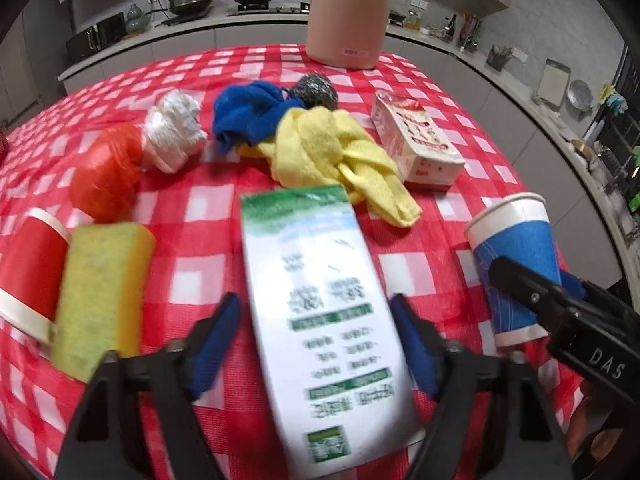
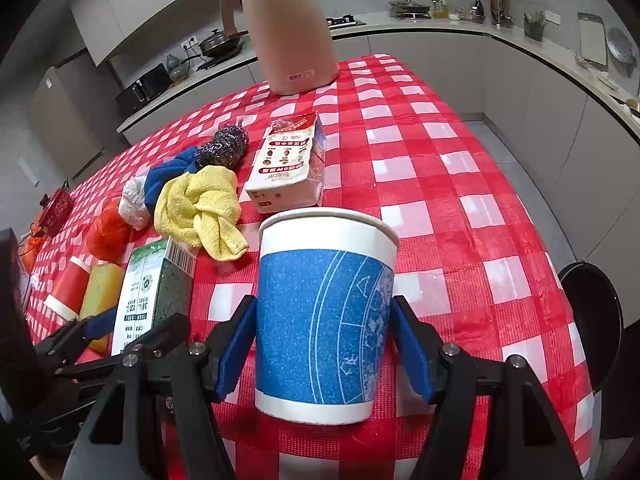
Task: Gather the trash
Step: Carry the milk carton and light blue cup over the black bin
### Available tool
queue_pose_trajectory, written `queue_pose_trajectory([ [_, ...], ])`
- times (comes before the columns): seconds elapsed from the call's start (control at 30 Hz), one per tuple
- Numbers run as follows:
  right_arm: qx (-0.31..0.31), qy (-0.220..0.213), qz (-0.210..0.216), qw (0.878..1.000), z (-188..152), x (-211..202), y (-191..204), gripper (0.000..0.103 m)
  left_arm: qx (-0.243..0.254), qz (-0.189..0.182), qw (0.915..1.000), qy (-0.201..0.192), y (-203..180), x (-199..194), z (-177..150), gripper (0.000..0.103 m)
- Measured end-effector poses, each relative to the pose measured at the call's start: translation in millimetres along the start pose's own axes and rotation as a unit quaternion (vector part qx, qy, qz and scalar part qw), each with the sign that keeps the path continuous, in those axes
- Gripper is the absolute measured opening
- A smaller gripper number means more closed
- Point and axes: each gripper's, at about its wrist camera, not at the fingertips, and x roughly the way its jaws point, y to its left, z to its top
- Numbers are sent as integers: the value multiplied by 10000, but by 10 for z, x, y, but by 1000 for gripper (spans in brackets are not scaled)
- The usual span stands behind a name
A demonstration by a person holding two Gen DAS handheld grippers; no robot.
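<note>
Now both claws clamp, left gripper (image 1: 316, 344) on the milk carton (image 1: 316, 320), right gripper (image 2: 324, 344) on the blue paper cup (image 2: 324, 312), which could crumple if squeezed harder.

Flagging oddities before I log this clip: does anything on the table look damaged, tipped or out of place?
Yes. The red-and-white carton lies on its side with its top torn open and crumpled. The red cup also lies tipped beside the sponge. Nothing looks spilled.
</note>
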Motion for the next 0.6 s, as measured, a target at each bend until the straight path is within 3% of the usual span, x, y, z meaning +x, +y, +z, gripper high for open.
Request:
queue_pose_trajectory([
  [0.17, -21, -13, 102, 9999, -17, -17, -7, 65, -97, -66, 9998, -145, 18, -64, -22, 55],
  [0.6, 24, -489, 340, 9982, -8, -487, -221, 64, -67, -139, 9972, -736, -304, -492, 63, 55],
])
